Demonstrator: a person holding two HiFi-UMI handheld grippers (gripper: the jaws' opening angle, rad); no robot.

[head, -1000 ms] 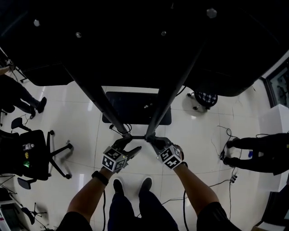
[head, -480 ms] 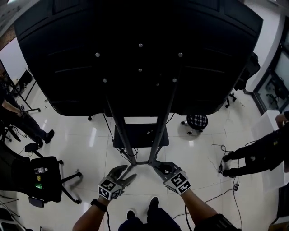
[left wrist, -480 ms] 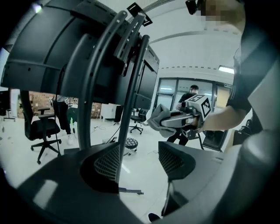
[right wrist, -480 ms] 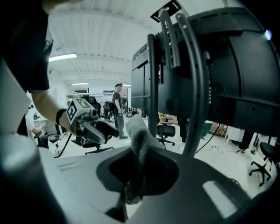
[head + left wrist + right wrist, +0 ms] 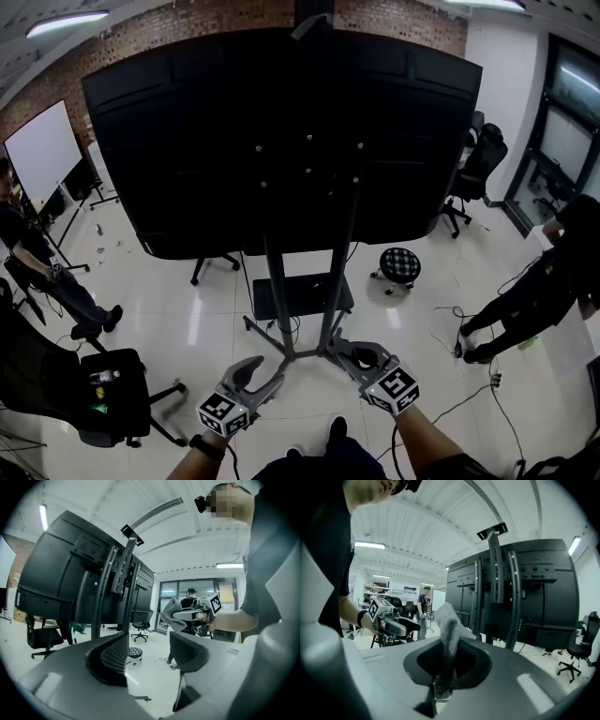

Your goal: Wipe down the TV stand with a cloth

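Right tool (image 5: 345,350) was clamped on the cloth (image 5: 446,623), which looked soft, light and floppy. It was pinched at a bunched fold, leaving the loose end free for wiping. Left tool (image 5: 262,375) was wide open and empty. TV stand (image 5: 275,291) stood just ahead, its base near both tools.

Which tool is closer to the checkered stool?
Right. In the head view the right tool, gripping the cloth, is just down-left of the stool; the left tool is farther left, past the stand posts.
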